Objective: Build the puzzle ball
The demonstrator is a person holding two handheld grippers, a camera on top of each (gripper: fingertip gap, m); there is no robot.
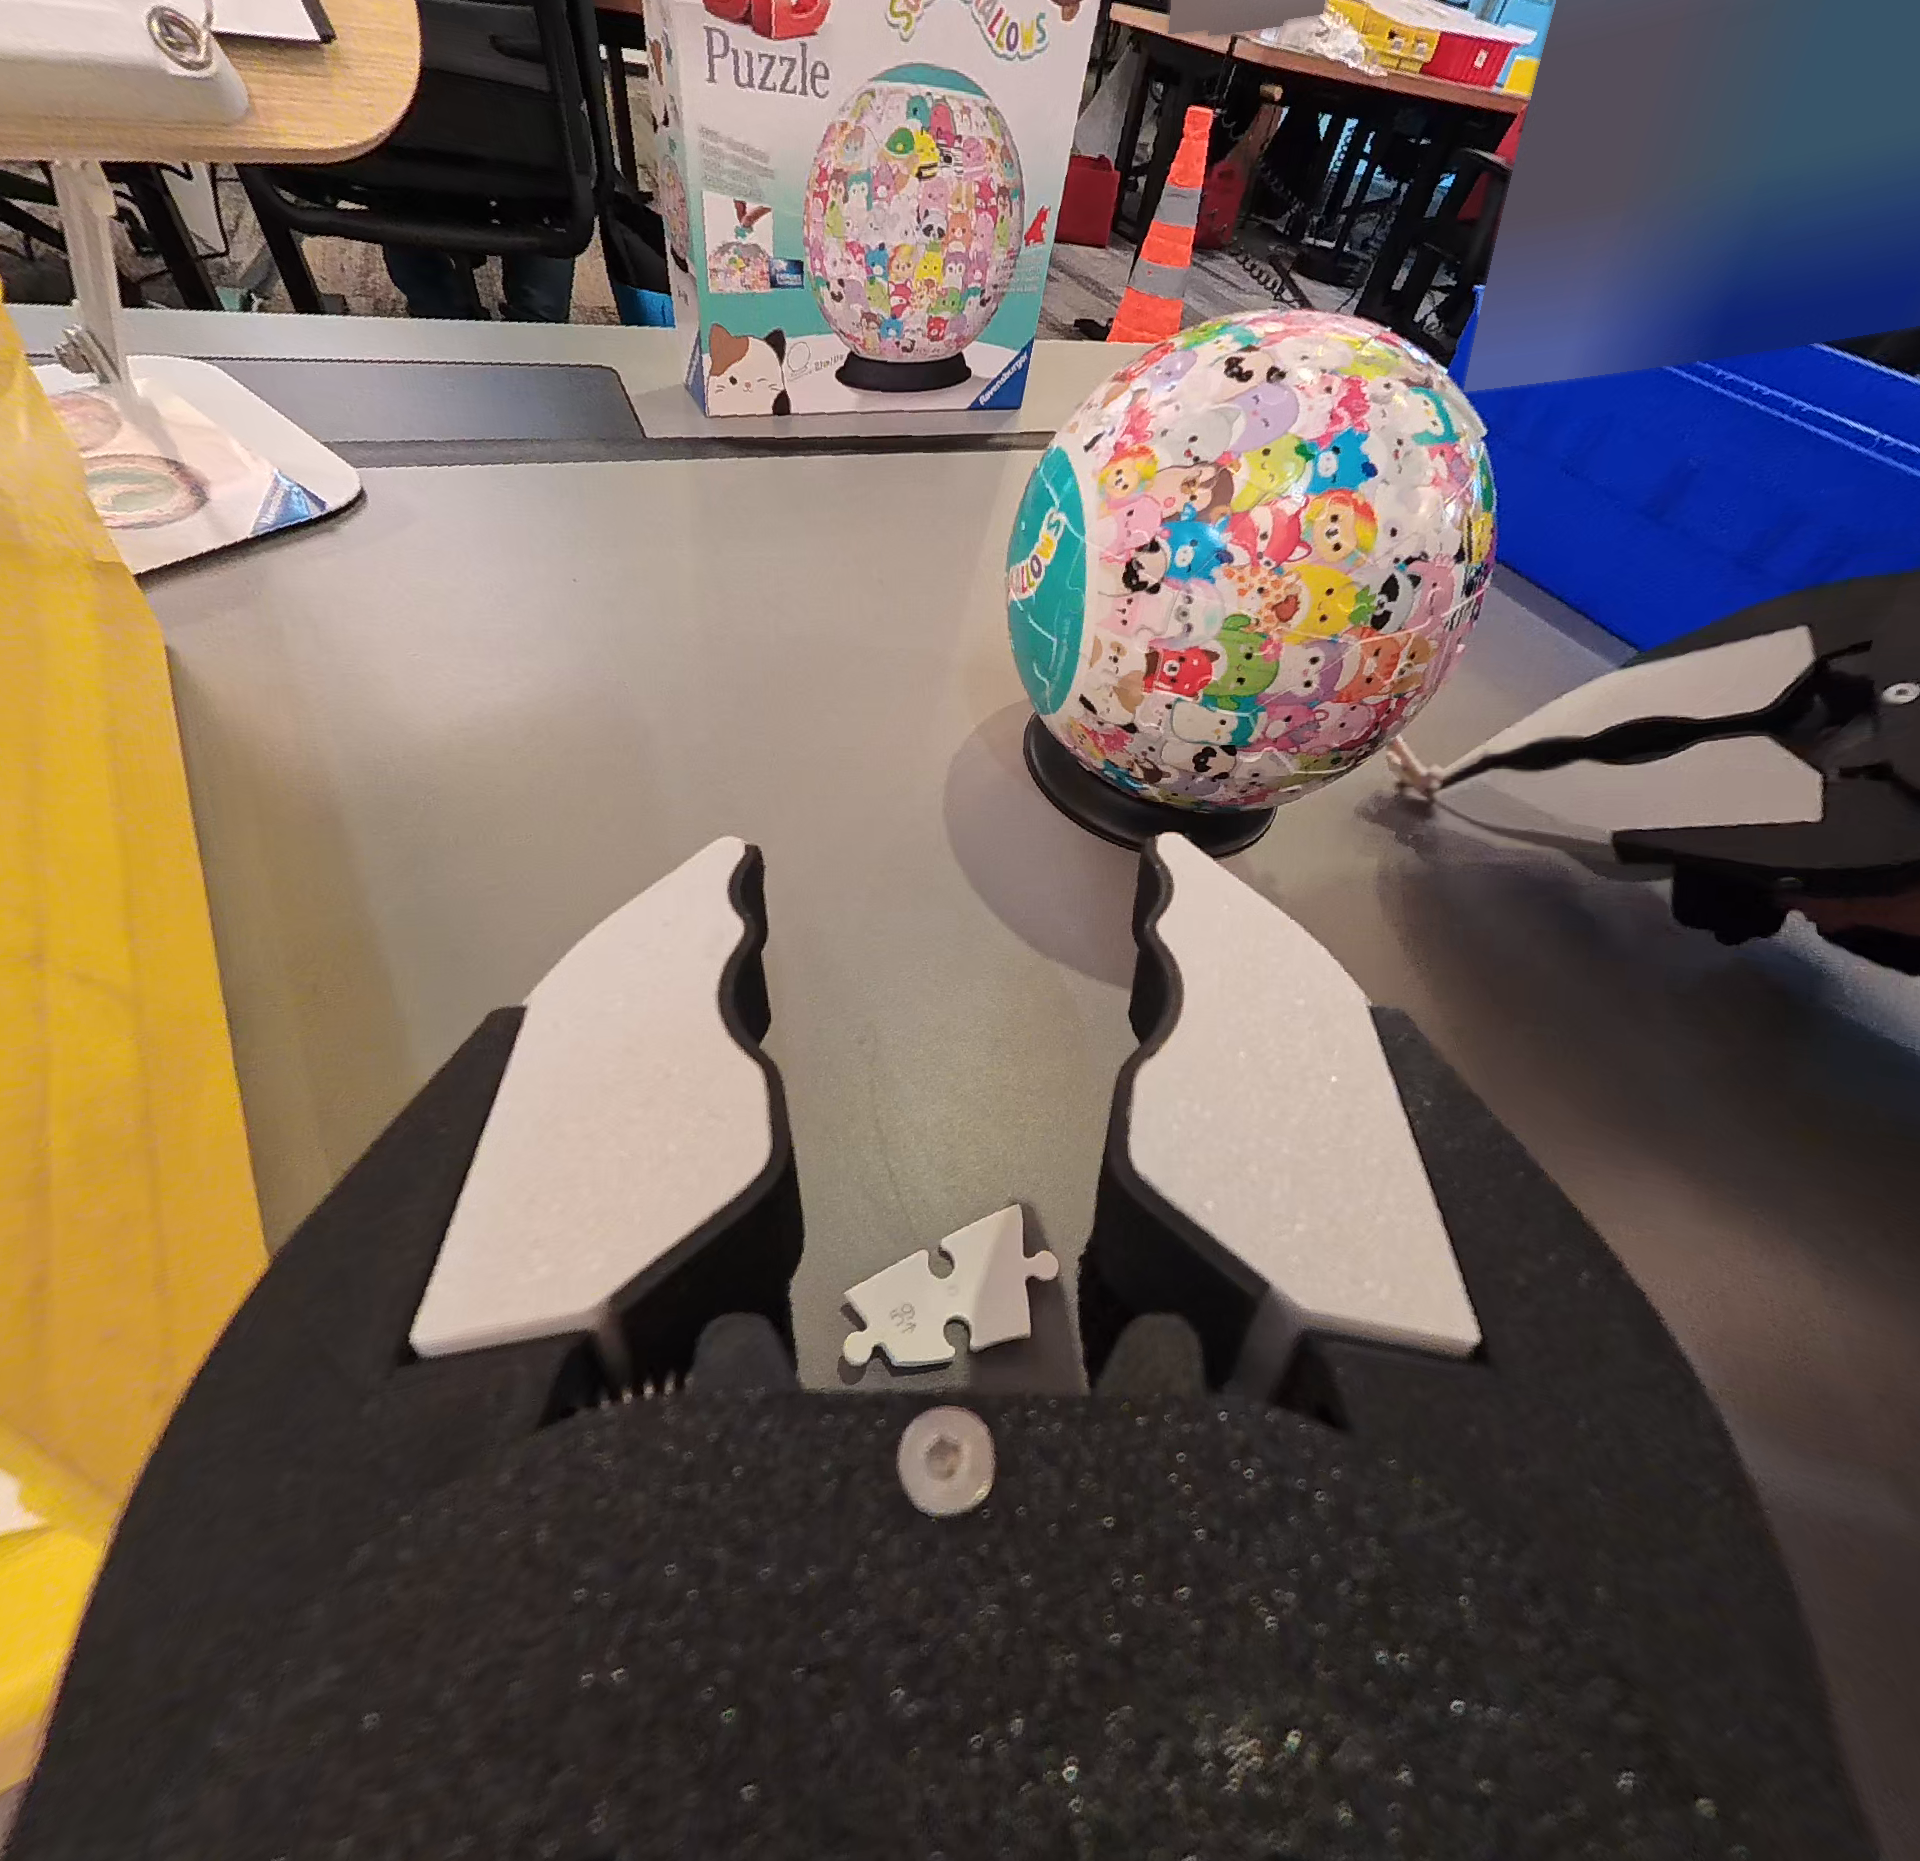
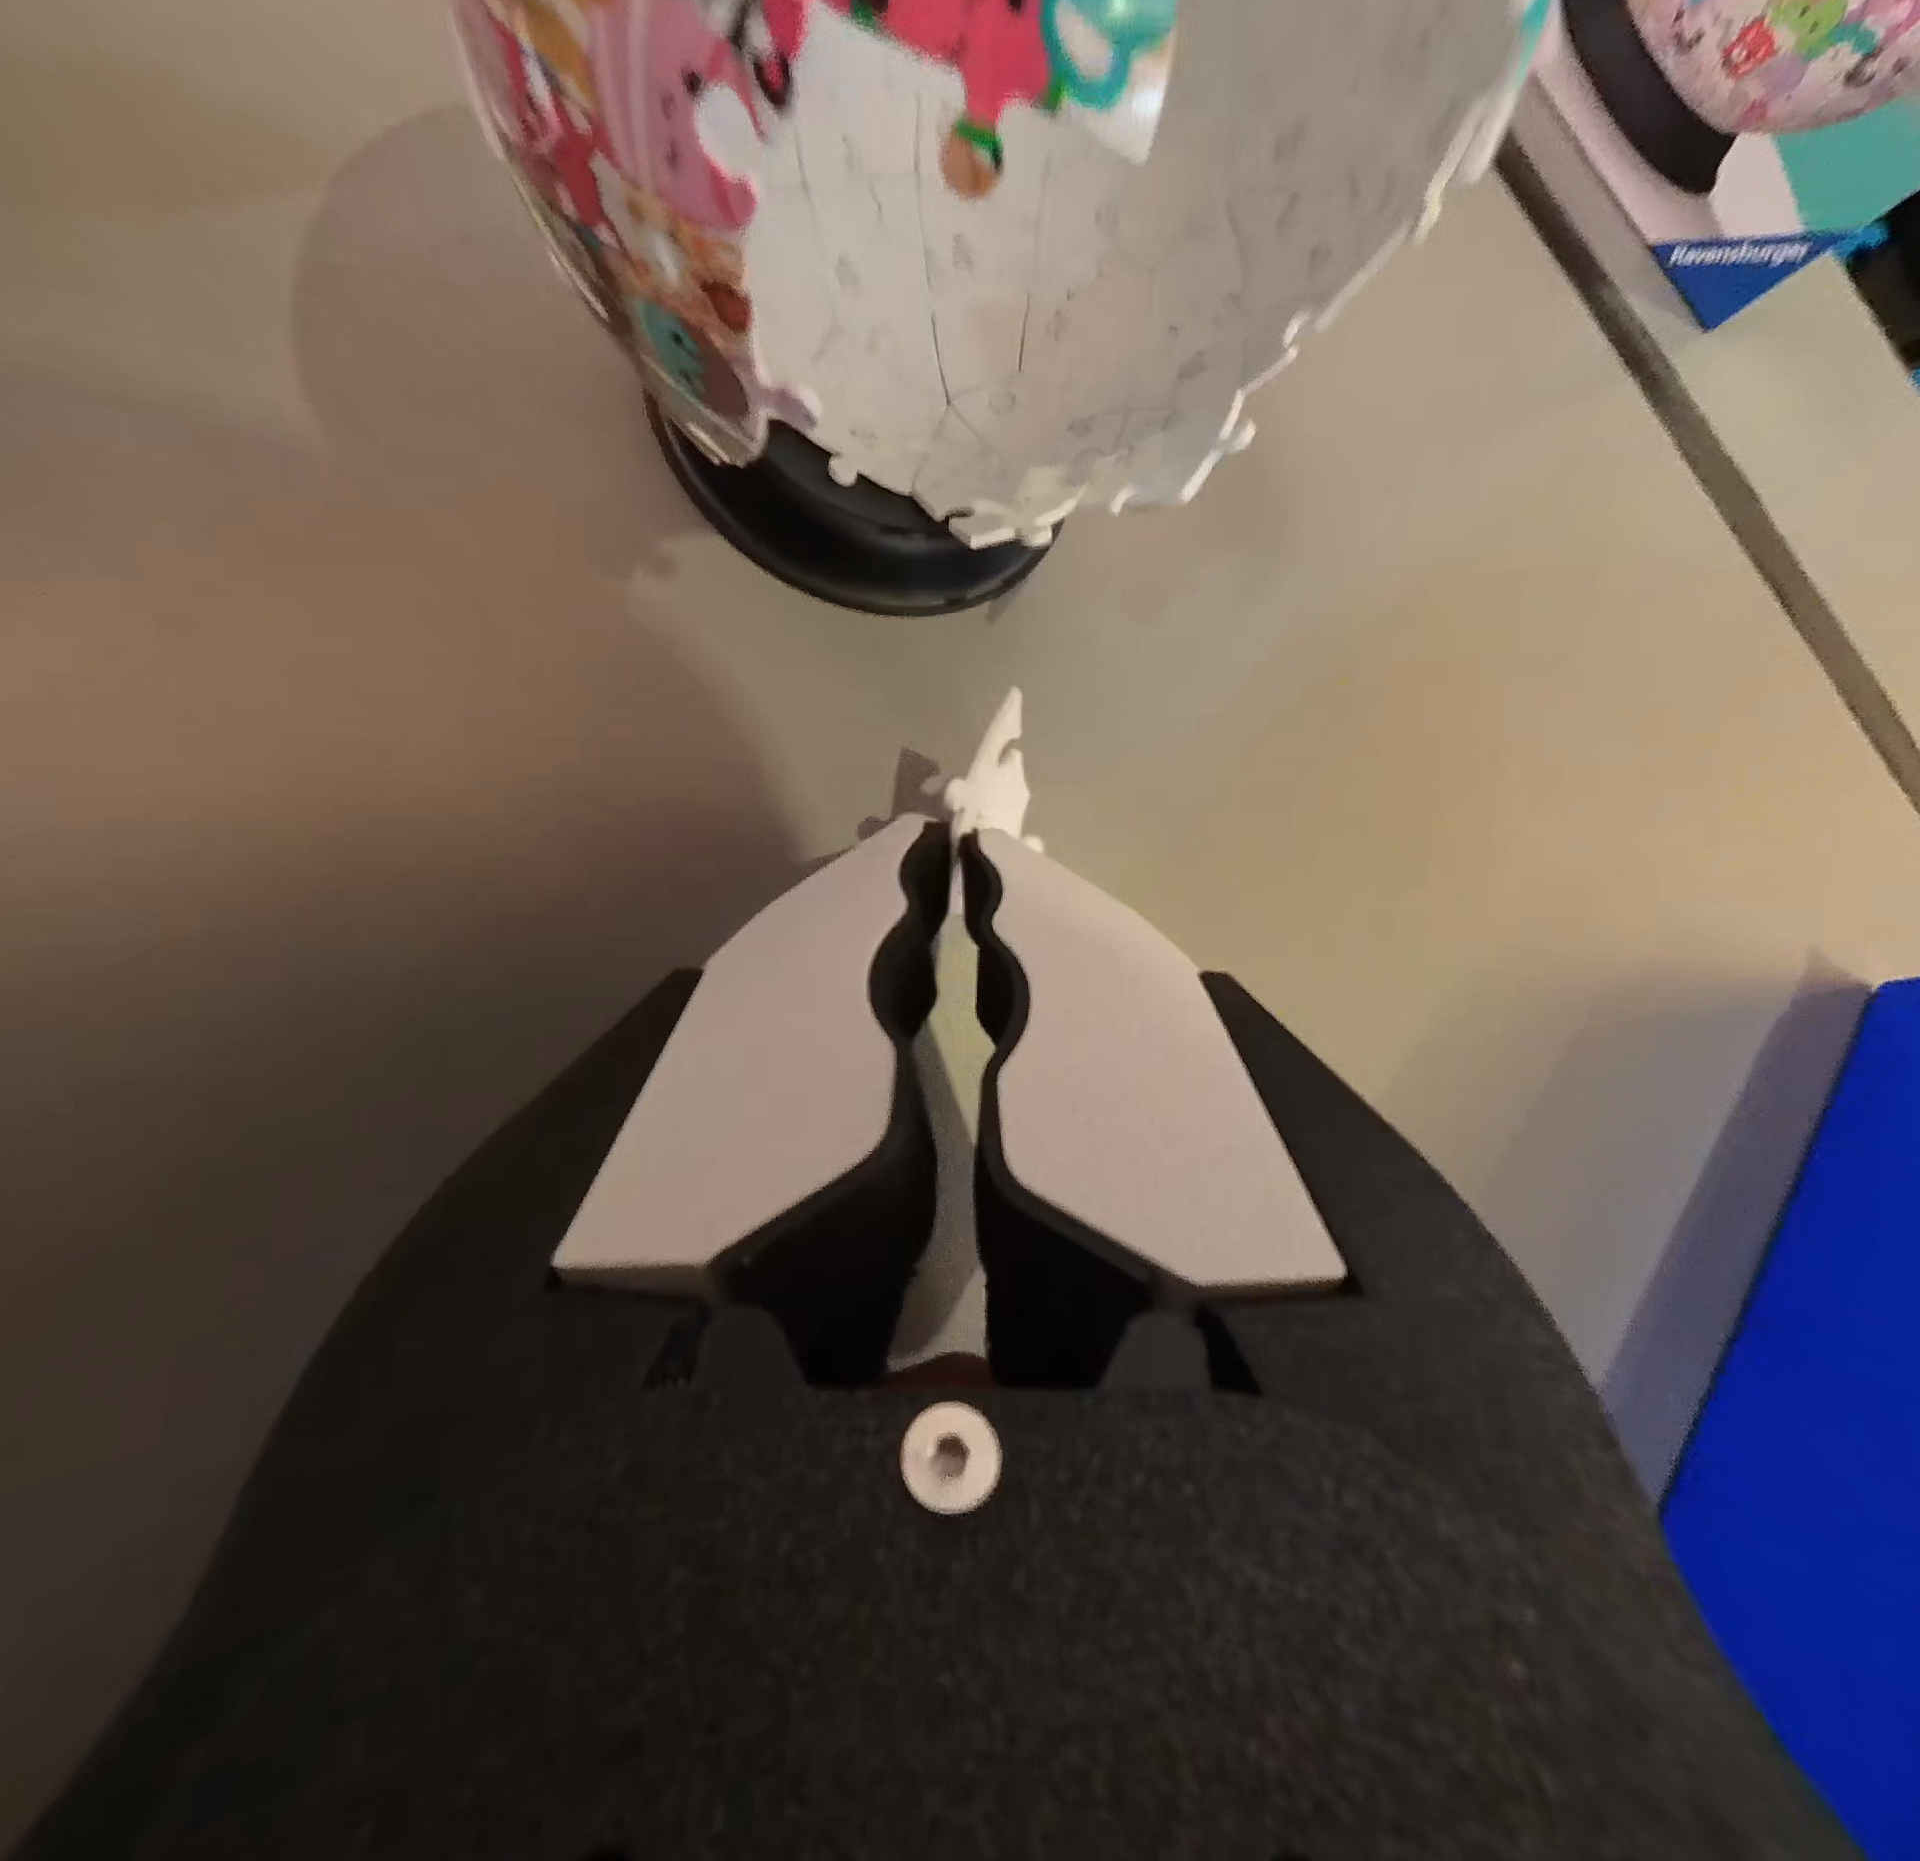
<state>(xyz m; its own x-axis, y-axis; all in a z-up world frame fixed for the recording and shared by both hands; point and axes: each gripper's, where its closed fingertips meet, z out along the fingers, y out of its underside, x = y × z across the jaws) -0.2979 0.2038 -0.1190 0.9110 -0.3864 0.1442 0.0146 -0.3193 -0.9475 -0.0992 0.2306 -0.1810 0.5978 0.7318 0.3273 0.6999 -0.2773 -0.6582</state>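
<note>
- The right gripper [image 2: 958,843] is pinched almost closed on a small white puzzle piece [image 2: 992,772], which stands on edge out past the tips with its long axis pointing ahead, toward the puzzle ball [image 2: 935,253].
- In the right wrist view the ball sits straight ahead of the held piece and well above it, on its black stand [image 2: 831,554] on the grey table [image 2: 312,668]. The side that faces the gripper is an open gap with ragged, tabbed edges; through it the white inner face of the shell shows.
- Judgement: the move turns on this line-up. The piece has to travel forward and up to the jagged rim and probably turn from edge-on to lie flush with the curved shell. Which slot it fits cannot be told; the view is blurred.
- The left gripper [image 1: 951,902] is spread wide and holds nothing. It hovers over the table with two joined white pieces [image 1: 951,1286] lying face down between the roots of its fingers.
- From the left view the ball [image 1: 1252,564] is far and to the right, its printed side turned this way, and the right gripper [image 1: 1455,772] sits low at the ball's right, clearly the nearer of the two.
- The puzzle box [image 1: 862,180] stands at the far edge; a blue bin [image 1: 1704,481] lies beyond the ball on the right.
</note>
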